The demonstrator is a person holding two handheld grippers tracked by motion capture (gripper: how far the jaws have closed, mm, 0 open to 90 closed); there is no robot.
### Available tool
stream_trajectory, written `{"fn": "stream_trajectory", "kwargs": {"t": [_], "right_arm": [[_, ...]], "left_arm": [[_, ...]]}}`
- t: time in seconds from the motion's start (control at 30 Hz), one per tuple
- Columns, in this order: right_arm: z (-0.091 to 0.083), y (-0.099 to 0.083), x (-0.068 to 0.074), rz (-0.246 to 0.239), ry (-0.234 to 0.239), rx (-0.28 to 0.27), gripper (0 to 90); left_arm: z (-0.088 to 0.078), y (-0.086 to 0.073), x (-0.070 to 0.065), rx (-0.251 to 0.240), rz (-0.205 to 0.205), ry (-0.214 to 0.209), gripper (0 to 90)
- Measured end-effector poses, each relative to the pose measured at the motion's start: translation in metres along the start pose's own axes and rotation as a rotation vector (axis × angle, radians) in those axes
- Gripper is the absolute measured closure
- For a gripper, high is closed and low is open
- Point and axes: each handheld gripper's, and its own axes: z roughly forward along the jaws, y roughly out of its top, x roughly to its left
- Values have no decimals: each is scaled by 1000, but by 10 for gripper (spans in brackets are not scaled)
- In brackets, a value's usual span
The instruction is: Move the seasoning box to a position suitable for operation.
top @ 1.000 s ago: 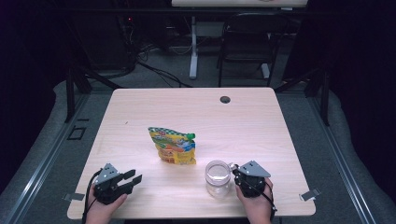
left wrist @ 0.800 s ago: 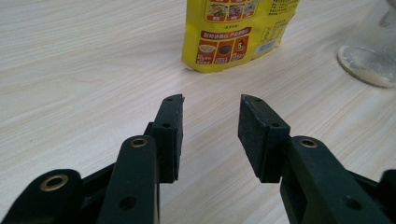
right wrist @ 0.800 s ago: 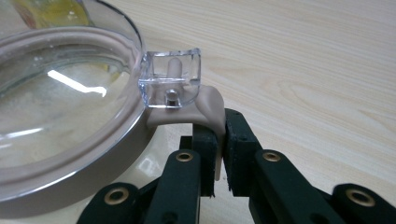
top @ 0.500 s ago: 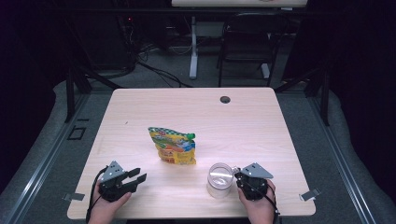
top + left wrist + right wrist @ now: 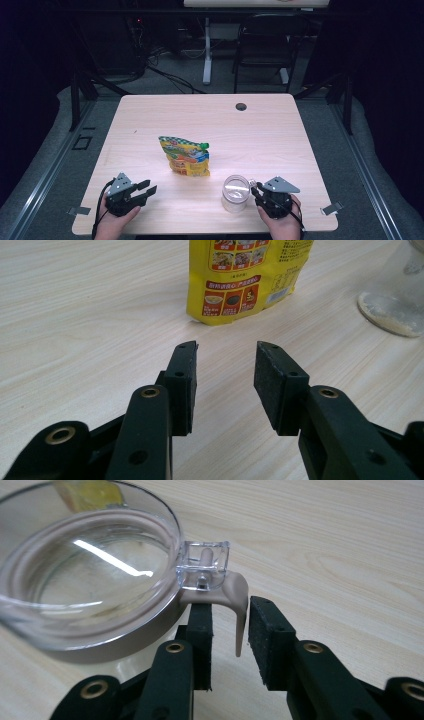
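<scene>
On the pale wooden table (image 5: 150,125), going from left to right, the left gripper (image 5: 146,190) rests at the near left edge with its jaws spread apart and nothing between them; in the left gripper view only bare wood lies between its pads (image 5: 185,375). One yellow snack bag (image 5: 186,156) lies flat near the middle of the table, well apart from that gripper, its long axis running from the far left to the near right, with its green top corner toward the far side. Nothing lies between the left gripper and the bag. Just right of the bag stands one clear jar (image 5: 235,192), upright, its lid (image 5: 85,575) on. The lid's beige clasp tab (image 5: 239,610) hangs down at the side that faces the right gripper (image 5: 230,630). That gripper sits just beside the jar at the near right edge; its jaws have just been opening, and the tab now hangs in the gap between them, close to the left pad, though whether it touches is unclear. One small dark hole (image 5: 241,106) marks the far side of the table, and beyond it one chair (image 5: 265,55) stands on the floor.
</scene>
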Motion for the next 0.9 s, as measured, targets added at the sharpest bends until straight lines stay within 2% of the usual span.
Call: {"fn": "stream_trajectory", "kwargs": {"t": [0.23,0.3,0.43,0.47,0.57,0.63,0.67,0.73,0.87,0.9], "right_arm": [[-19,-2,-5,6,16,-34,698],[-29,3,-8,11,8,-33,706],[-35,11,-13,26,15,-43,696],[-36,14,-15,39,16,-60,693],[-35,23,-19,41,39,-107,697],[-32,30,-22,46,57,-105,701],[-29,34,-23,48,63,-108,737],[-23,38,-25,54,93,-107,756],[-15,35,-24,59,86,-140,770],[-15,34,-24,44,89,-140,770]], "left_arm": [[0,1,-1,5,-8,9,614],[1,1,-1,1,-13,8,622],[1,1,-3,4,-5,8,625],[1,1,-3,6,-6,8,625],[3,0,-4,17,-7,-6,630],[5,0,-5,25,2,-11,628],[5,0,-5,24,2,-16,631],[6,1,-7,30,10,-22,639],[7,3,-12,25,12,-29,640],[7,4,-15,26,16,-30,640]]}}
